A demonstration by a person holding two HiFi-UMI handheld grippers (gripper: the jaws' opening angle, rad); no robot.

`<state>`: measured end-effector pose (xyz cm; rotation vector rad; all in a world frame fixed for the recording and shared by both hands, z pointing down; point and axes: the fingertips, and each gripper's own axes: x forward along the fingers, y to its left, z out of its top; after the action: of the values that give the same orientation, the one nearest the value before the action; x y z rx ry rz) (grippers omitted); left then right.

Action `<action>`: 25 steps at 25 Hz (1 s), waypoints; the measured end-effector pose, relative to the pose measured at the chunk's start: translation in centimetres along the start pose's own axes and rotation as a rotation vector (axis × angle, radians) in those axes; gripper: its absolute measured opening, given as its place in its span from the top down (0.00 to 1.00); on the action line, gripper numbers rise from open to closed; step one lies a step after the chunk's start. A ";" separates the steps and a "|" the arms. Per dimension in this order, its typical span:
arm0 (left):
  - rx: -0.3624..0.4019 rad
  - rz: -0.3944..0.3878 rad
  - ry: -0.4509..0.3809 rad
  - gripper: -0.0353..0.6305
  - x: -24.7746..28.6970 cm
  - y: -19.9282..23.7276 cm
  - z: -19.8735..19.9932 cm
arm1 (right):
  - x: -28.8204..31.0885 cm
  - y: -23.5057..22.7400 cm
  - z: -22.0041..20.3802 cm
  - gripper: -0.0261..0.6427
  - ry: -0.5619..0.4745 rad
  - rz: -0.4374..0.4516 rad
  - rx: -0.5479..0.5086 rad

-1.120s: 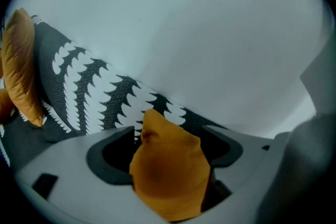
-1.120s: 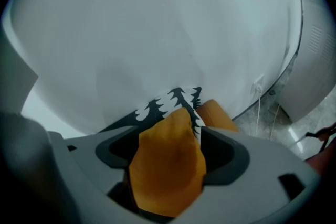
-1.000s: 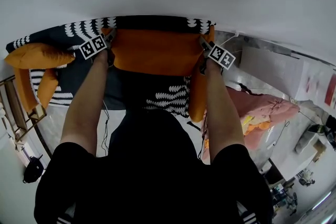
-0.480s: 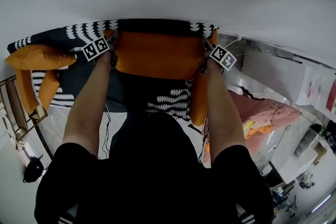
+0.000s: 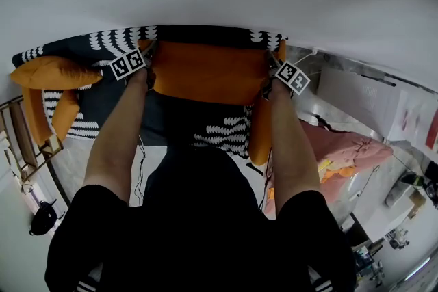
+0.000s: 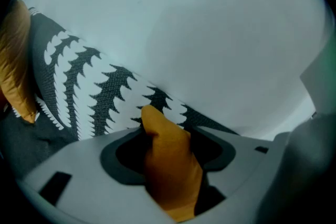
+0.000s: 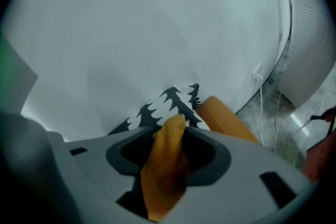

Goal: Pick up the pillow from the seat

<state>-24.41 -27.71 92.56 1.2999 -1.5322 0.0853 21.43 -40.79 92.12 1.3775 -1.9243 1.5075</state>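
Note:
The orange pillow [image 5: 205,72] stretches between my two grippers above the black-and-white patterned seat [image 5: 102,96]. My left gripper [image 5: 147,55] has the pillow's left top corner and my right gripper [image 5: 270,68] the right one. In the left gripper view an orange corner [image 6: 170,170] stands squeezed between the jaws of the left gripper [image 6: 167,139], which are closing on it. The right gripper view shows the same: the jaws of the right gripper [image 7: 169,149] are closing, with a pinched orange corner [image 7: 163,170] between them.
Two more orange cushions [image 5: 51,72] lie at the sofa's left end, and another orange cushion [image 5: 259,133] lines its right arm. A white wall is right behind. A wooden rack [image 5: 20,147] stands on the left, pink cloth [image 5: 342,147] on the right, and a cable [image 7: 261,107] hangs on the wall.
Both marker cubes have edged slightly to the right along with the pillow. The arms and the pillow otherwise look the same.

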 end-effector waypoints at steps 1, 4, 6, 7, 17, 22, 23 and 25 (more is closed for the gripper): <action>0.000 -0.004 -0.001 0.56 0.0 -0.1 0.0 | 0.0 0.0 0.0 0.69 -0.001 0.000 0.000; 0.003 -0.018 -0.009 0.61 -0.1 -0.7 -0.1 | -0.2 0.0 0.1 0.73 -0.006 -0.002 0.004; 0.011 -0.021 -0.008 0.64 -0.4 -0.9 -0.4 | -0.6 -0.1 -0.3 0.76 -0.005 -0.002 0.002; 0.016 -0.025 -0.007 0.65 -0.6 -1.0 -0.5 | -0.8 -0.1 -0.5 0.77 -0.005 -0.002 0.000; 0.045 -0.064 -0.004 0.71 -2.3 -2.5 -0.3 | -2.8 0.6 -0.7 0.84 -0.015 0.012 0.008; 0.052 -0.069 0.002 0.73 -3.6 -2.8 -0.8 | -3.8 1.1 -1.1 0.86 -0.014 0.030 0.025; 0.055 -0.070 0.003 0.74 -3.9 -2.9 -0.9 | -4.0 1.2 -1.1 0.86 -0.014 0.032 0.026; 0.059 -0.072 0.005 0.74 -4.4 -3.1 -1.1 | -4.5 1.3 -1.3 0.86 -0.015 0.033 0.030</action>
<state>-22.14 -25.30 88.12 1.3989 -1.4869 0.0883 22.13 -37.48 88.56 1.3798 -1.9505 1.5517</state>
